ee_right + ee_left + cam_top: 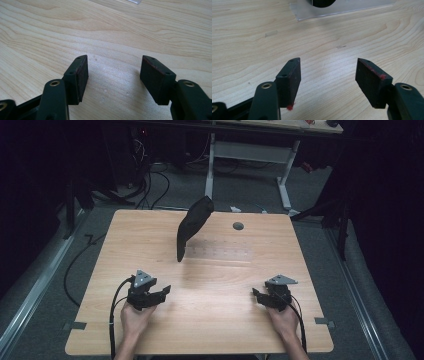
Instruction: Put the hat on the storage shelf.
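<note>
A black, shoe-like dark form [192,225] stands tilted on a clear plastic base [220,251] at the back middle of the wooden table [125,250]. The edge of that clear base [342,10] and the form's dark underside [322,3] appear in the left gripper view. My left gripper [165,291] rests low over the front left of the table, open, with bare wood between its fingers [328,61]. My right gripper [256,296] sits at the front right, also open over bare wood [115,57]. Both are well short of the black form.
A round grey grommet [238,226] sits in the tabletop right of the black form. Cables [150,185] lie on the floor behind the table, near the white legs of another desk [210,170]. Small grey tape marks [324,321] sit at the front corners.
</note>
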Motion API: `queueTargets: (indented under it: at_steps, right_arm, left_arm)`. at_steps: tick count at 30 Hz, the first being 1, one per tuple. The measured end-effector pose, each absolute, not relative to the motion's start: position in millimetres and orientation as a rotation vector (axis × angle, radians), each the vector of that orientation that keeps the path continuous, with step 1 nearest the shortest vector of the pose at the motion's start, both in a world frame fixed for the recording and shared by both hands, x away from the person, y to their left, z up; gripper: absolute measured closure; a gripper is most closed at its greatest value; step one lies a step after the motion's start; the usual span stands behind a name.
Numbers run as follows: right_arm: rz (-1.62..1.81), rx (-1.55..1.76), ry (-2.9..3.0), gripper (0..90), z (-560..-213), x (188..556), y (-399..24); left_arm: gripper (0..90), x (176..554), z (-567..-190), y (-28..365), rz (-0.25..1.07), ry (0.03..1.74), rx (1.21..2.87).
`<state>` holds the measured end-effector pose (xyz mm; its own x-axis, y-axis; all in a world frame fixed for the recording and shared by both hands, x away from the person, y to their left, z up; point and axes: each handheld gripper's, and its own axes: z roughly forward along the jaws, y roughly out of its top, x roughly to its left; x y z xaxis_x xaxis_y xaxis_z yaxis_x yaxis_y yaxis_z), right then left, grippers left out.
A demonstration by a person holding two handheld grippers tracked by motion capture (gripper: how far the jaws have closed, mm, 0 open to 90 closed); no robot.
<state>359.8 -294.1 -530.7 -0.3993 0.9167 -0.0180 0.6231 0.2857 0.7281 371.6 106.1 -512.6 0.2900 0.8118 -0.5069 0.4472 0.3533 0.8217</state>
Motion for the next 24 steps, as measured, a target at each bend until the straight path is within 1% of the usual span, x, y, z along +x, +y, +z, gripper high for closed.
queueTargets:
  at_steps: [13, 19, 24]
  right_arm:
    - [0.903, 1.38, 2.124, 39.8, -531, 360, -294]
    - [0.903, 1.38, 2.124, 39.8, -531, 360, -294]
    - [0.903, 1.377, 2.125, 39.9, -531, 360, -294]
  left_arm:
    - [37.2, 373, -536, 106, 0.413, 1.386, 1.319]
    - [37.0, 372, -546, 100, 0.462, 1.373, 1.369]
    - [36.6, 371, -546, 99, 0.478, 1.374, 1.367]
